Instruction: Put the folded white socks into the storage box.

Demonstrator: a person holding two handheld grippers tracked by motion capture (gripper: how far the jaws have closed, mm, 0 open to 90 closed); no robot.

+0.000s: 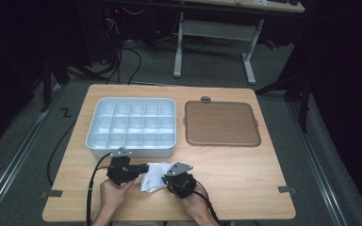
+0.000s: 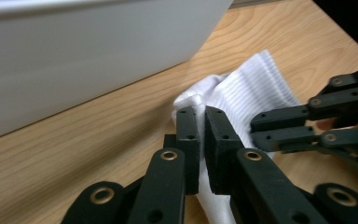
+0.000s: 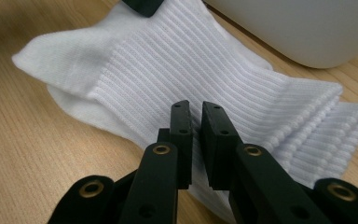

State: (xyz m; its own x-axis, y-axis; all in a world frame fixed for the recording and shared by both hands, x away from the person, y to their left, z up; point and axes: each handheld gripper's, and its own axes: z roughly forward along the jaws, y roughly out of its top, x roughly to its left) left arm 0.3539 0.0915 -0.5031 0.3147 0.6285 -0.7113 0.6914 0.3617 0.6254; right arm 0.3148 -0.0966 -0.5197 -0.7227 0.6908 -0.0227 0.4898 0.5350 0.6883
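Note:
A white ribbed sock (image 1: 153, 176) lies crumpled on the wooden table between my two grippers, near the front edge. My left gripper (image 1: 143, 168) is shut on its left part; in the left gripper view the jaws (image 2: 201, 116) pinch a fold of the sock (image 2: 256, 93). My right gripper (image 1: 167, 181) is shut on the sock's right part, and the right gripper view has its jaws (image 3: 196, 112) nearly together on the ribbed cuff (image 3: 168, 70). The right gripper's fingertips (image 2: 261, 126) also reach onto the sock in the left gripper view.
A white compartment tray (image 1: 94, 141) stands just behind the grippers, its wall close by (image 2: 74, 56) (image 3: 307, 28). To its right lies a brown flat tray (image 1: 221, 123). Bare table (image 1: 254, 179) extends to the right. Cables trail off the front left.

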